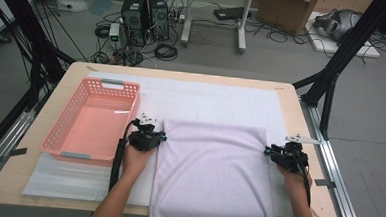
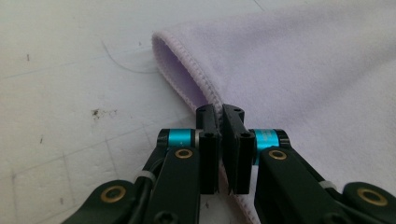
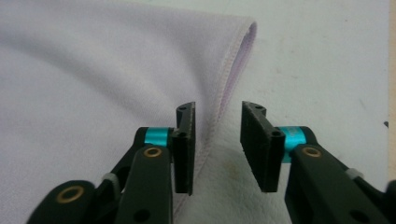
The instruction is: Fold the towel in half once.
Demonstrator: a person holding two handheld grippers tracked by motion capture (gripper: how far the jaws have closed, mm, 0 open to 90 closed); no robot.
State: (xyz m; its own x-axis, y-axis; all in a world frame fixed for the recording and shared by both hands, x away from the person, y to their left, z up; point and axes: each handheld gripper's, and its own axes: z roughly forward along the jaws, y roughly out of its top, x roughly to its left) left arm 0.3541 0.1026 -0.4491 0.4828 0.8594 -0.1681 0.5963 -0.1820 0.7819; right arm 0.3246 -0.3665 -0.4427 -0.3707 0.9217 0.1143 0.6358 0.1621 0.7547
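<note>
Since the folded lilac towel (image 1: 212,174) lies flat on the tabletop (image 1: 291,101) beside the pink basket (image 1: 92,121), its two side edges are taken for a further fold, it is judged. The left tongs (image 2: 219,112) are pinched shut on the hem; the right tongs (image 3: 218,114) are held partly open astride the opposite hem, not yet gripping

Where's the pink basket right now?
In the high view the pink basket sits on the table's left side, just left of the folded lilac towel, with the left tongs between them.
</note>
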